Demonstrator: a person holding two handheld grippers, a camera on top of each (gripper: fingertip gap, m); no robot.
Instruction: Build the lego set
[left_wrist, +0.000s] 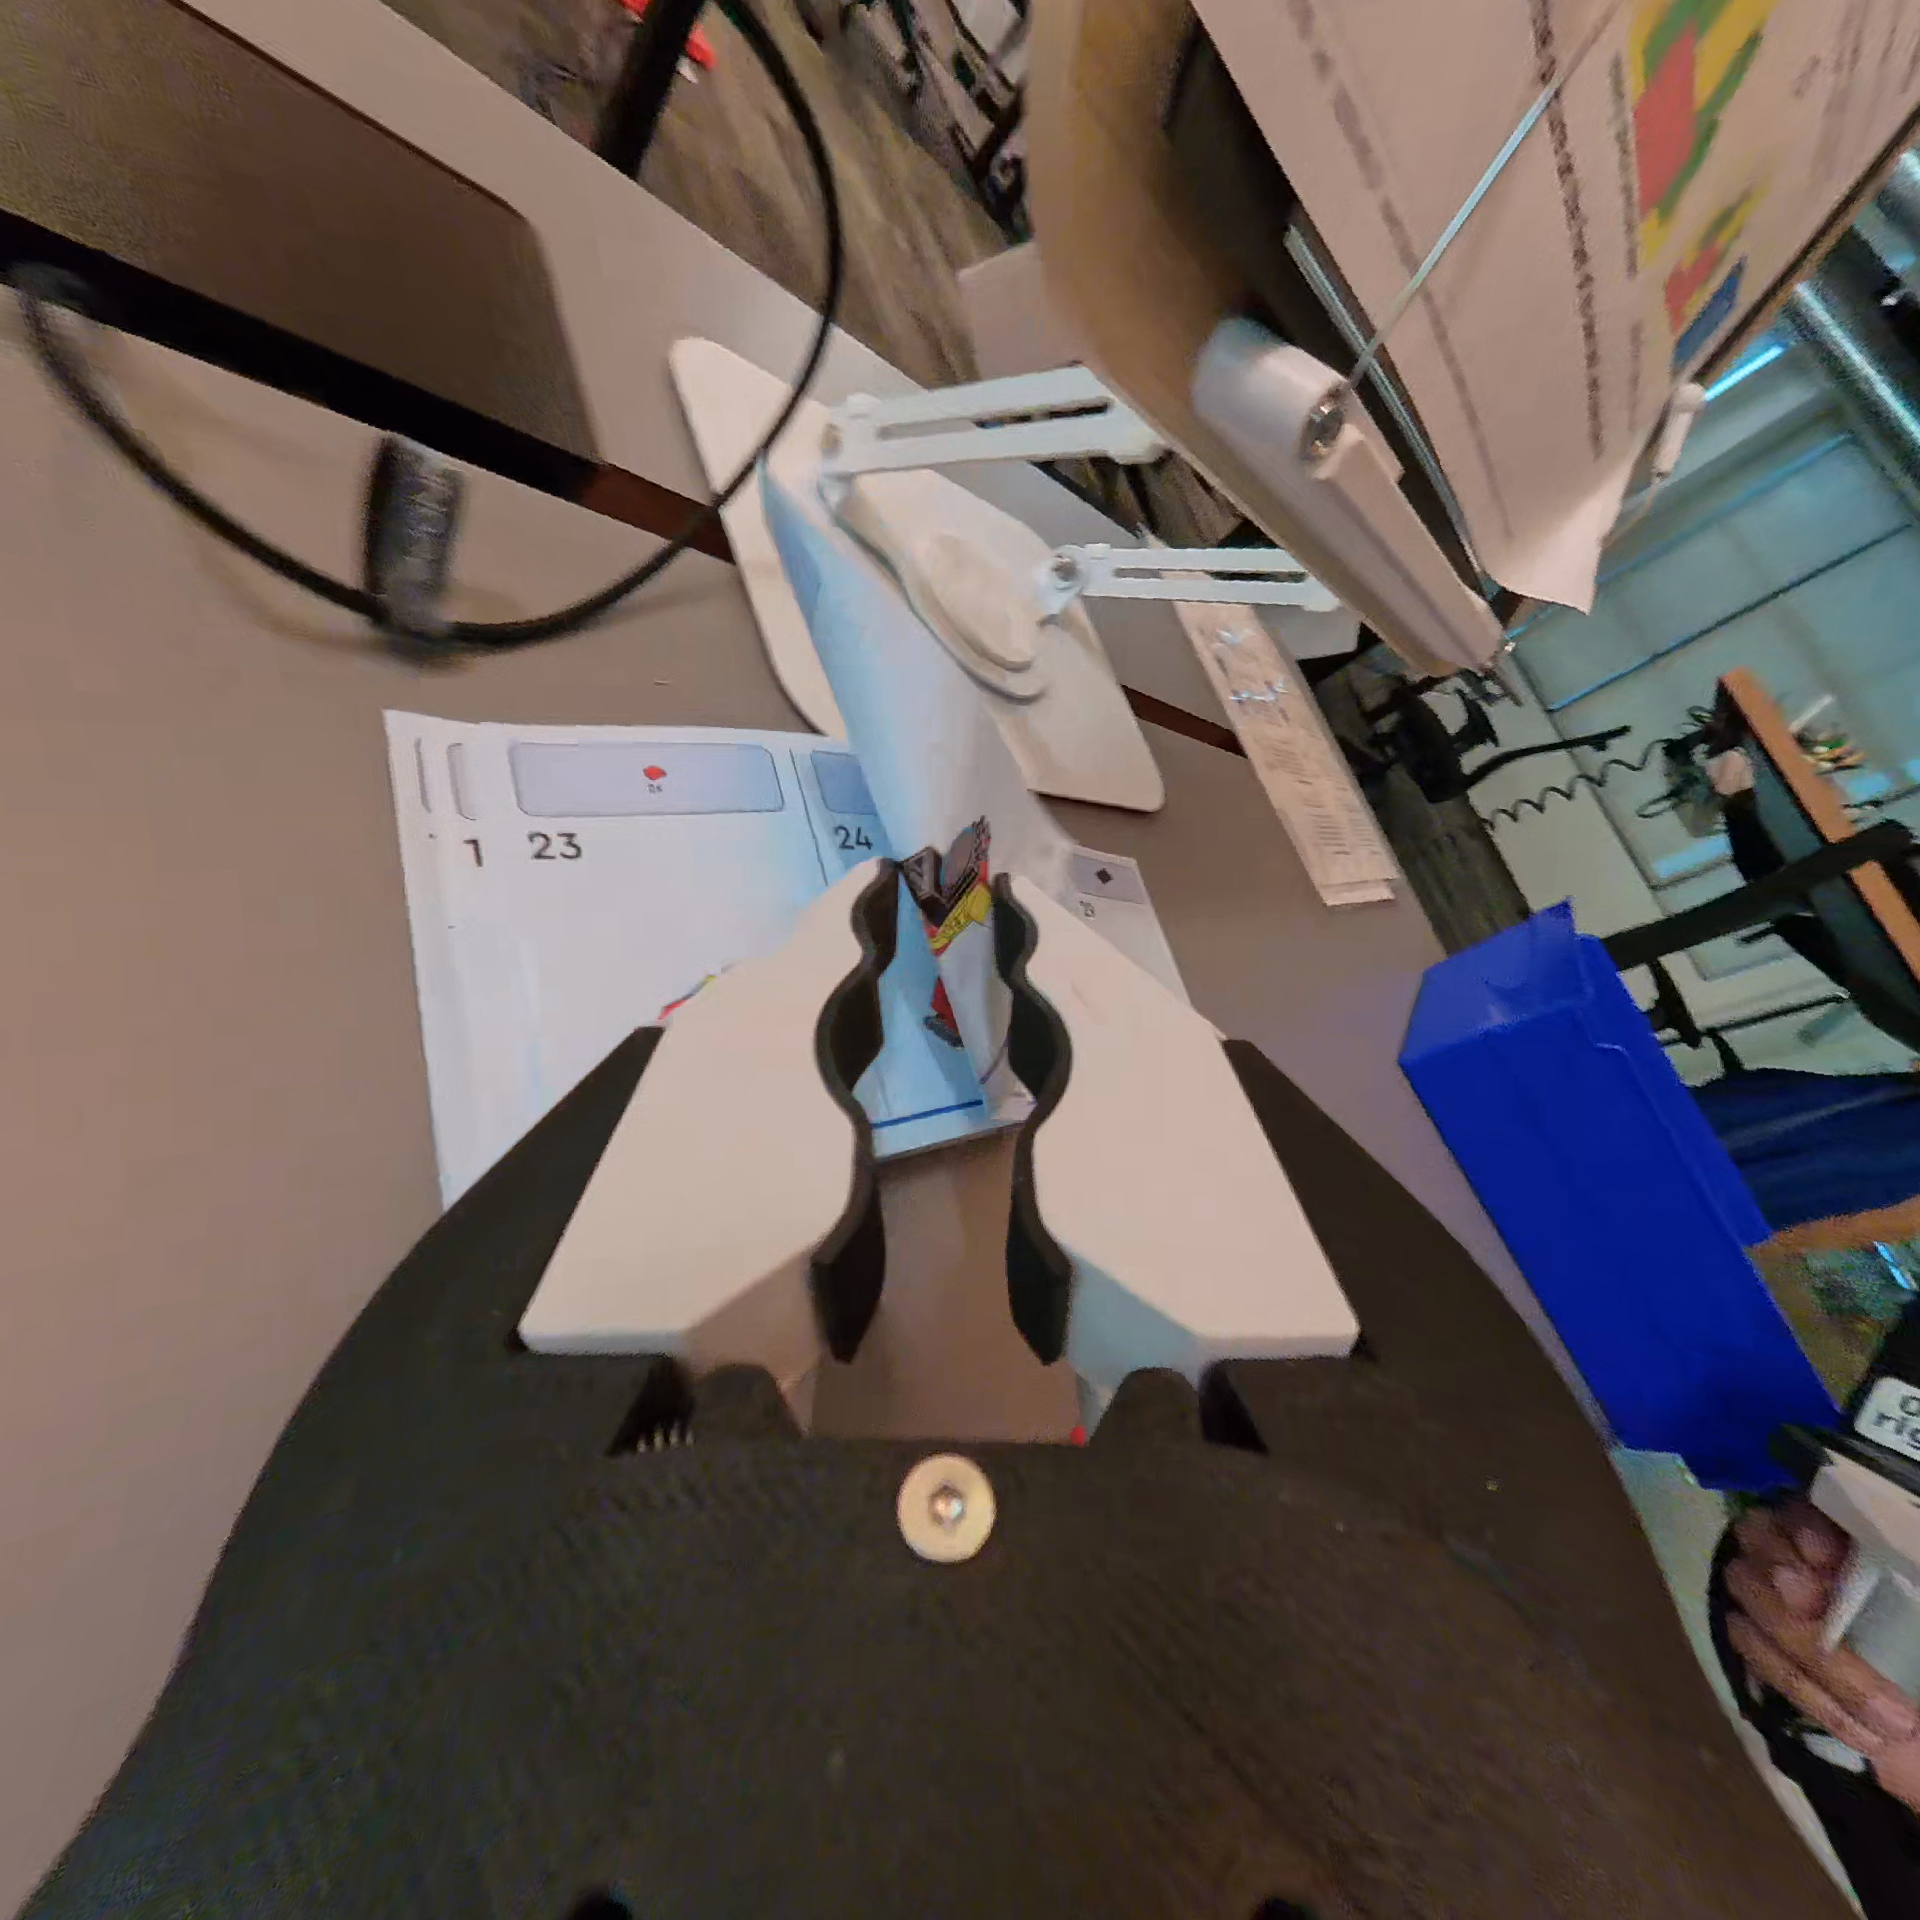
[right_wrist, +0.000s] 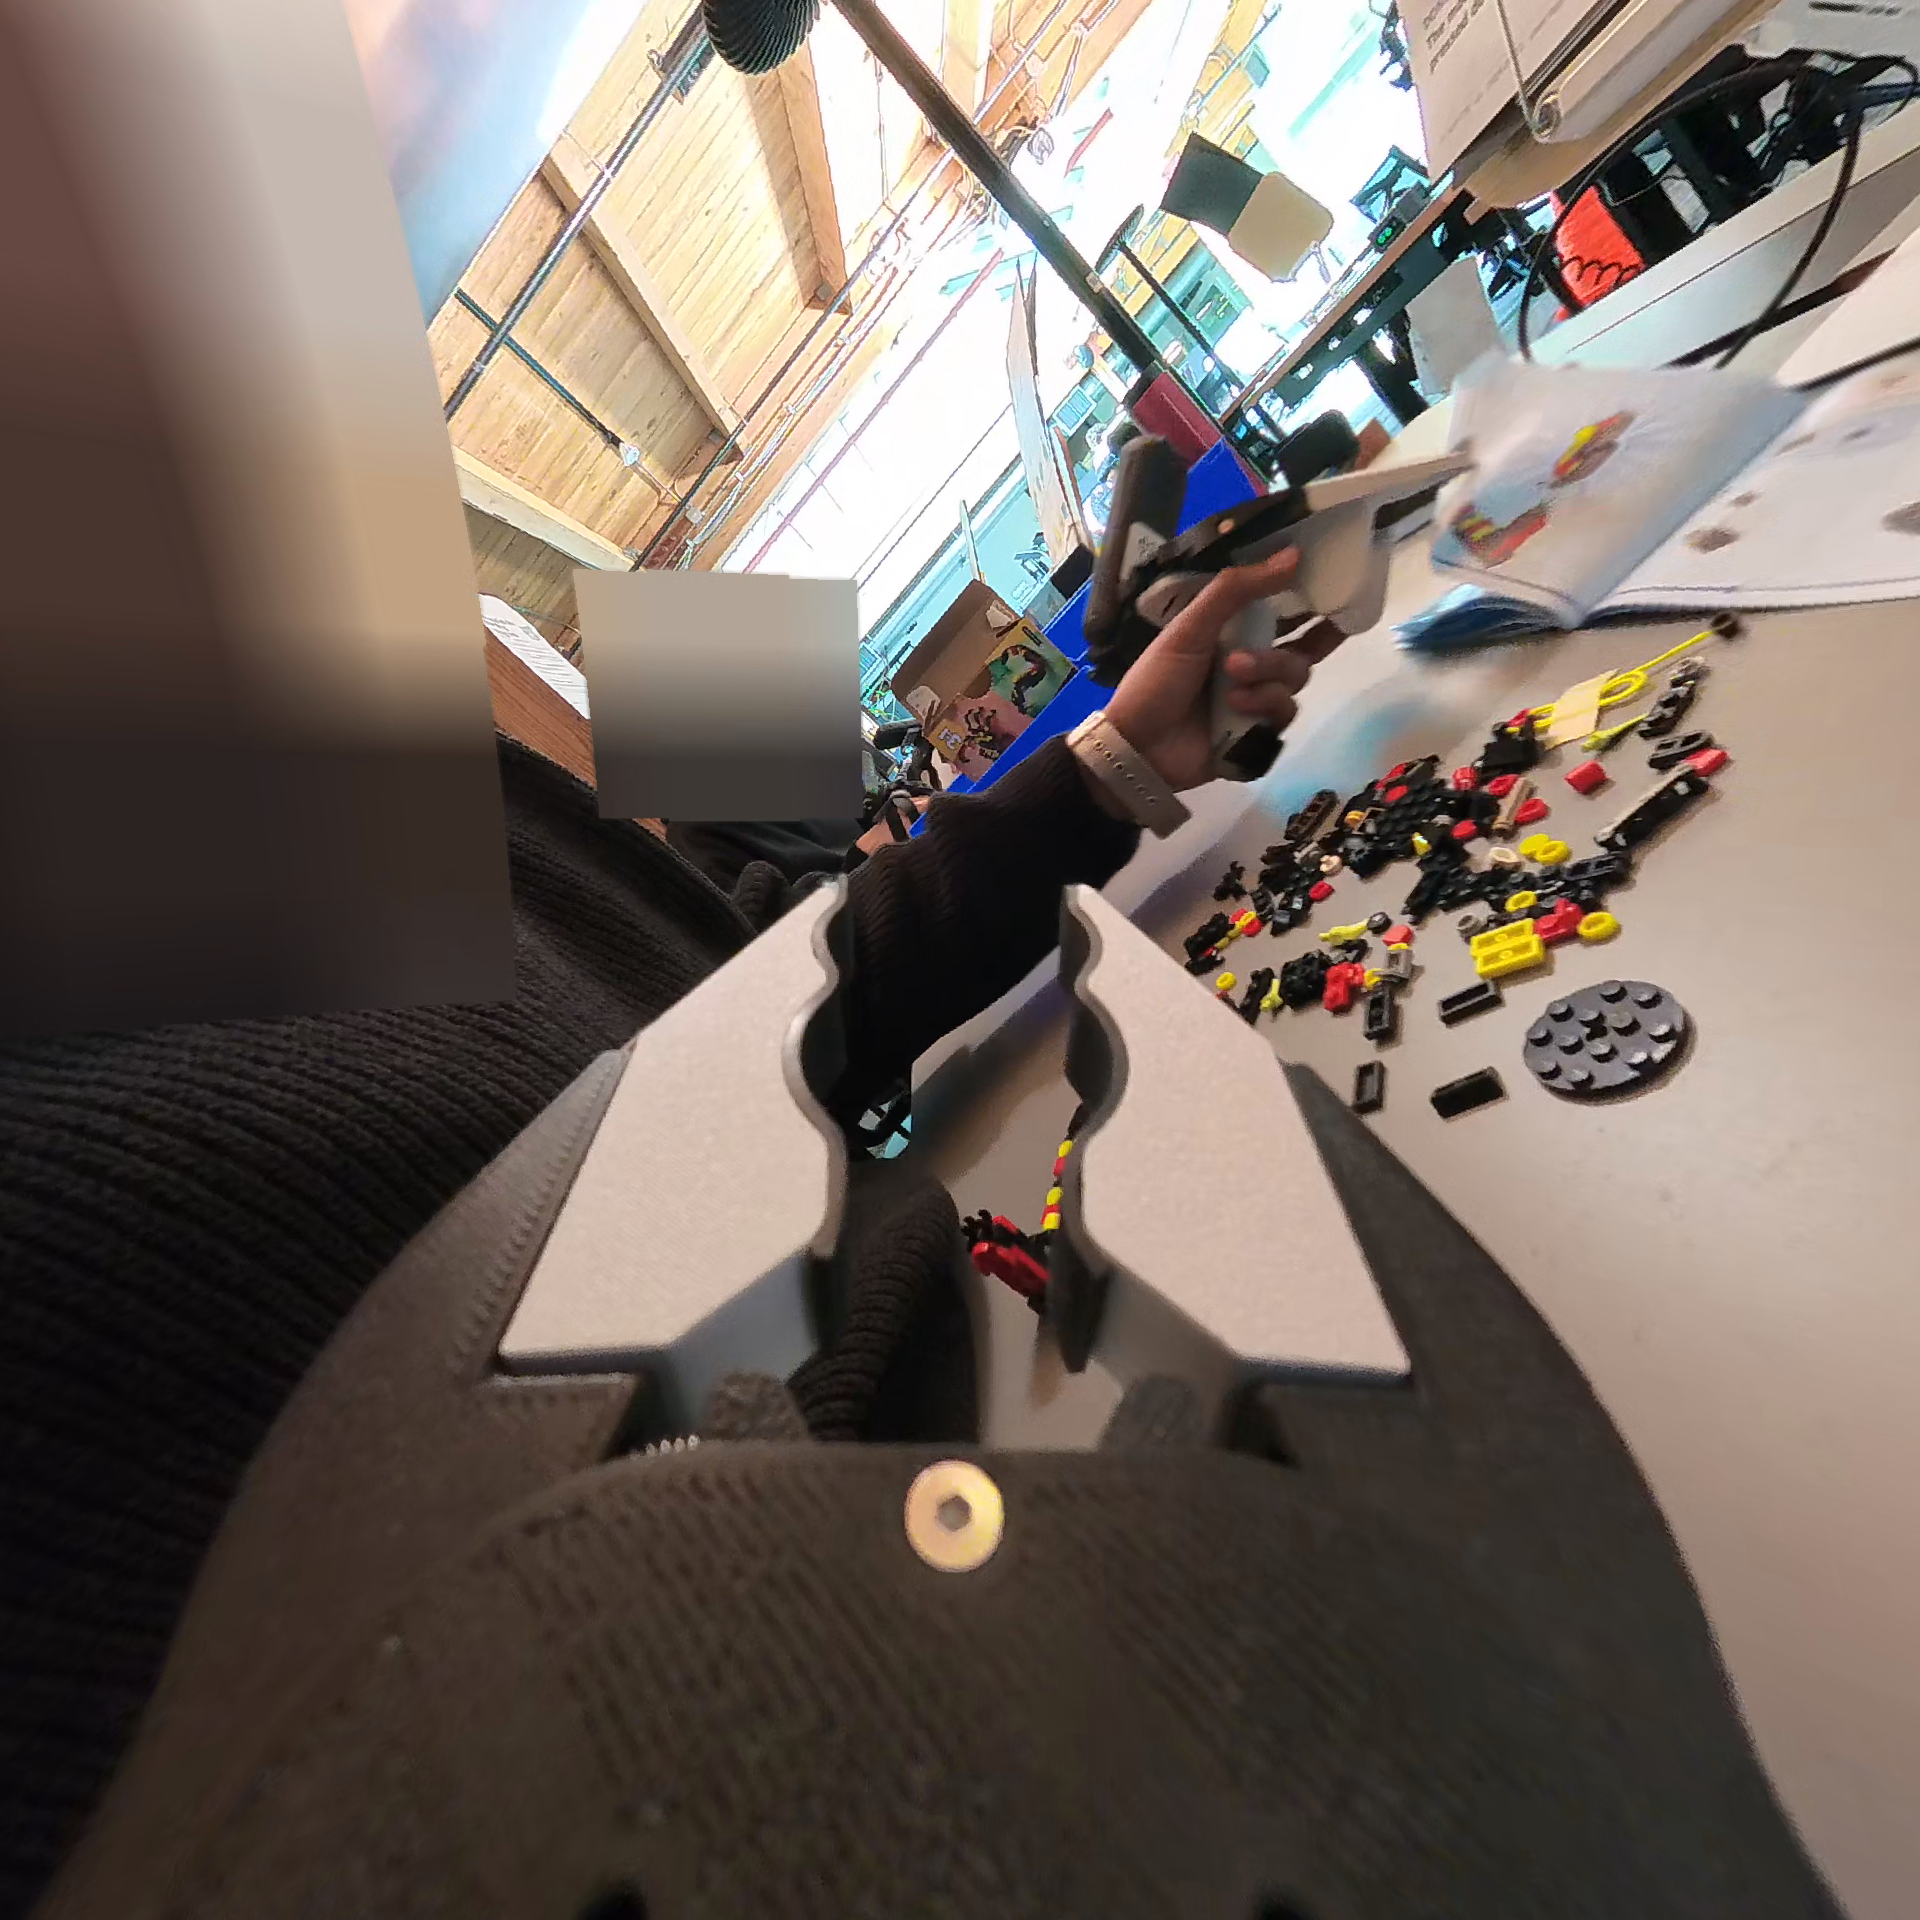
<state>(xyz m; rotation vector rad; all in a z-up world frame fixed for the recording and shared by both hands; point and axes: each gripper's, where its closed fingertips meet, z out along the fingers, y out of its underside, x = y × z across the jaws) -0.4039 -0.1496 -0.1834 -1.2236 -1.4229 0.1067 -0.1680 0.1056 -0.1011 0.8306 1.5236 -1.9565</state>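
Left tool (left_wrist: 940, 914) is spread around a lifted page of the instruction booklet (left_wrist: 613, 914); right tool (right_wrist: 951, 935) gapes empty. Loose lego pieces (right_wrist: 1455, 883) lie near the booklet on the surface (right_wrist: 1714, 1299). Can't see inside the blue bin (left_wrist: 1590, 1195) beside the booklet.

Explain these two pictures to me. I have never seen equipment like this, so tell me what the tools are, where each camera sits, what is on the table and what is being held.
No robot here: a person holds a hand-operated two-finger gripper in each hand, with a wide-angle camera on each looking along its fingers.

The left wrist view shows the left gripper over an open instruction booklet on the table; a raised page stands in the gap between its fingers, which look open, so I cannot tell whether it grips the page. A blue bin stands beside it.

The right wrist view shows the right gripper, open and empty, pointing across the person's dark sleeve. Farther off is the hand holding the left gripper at the booklet. Loose lego pieces and a round dark plate lie on the table.
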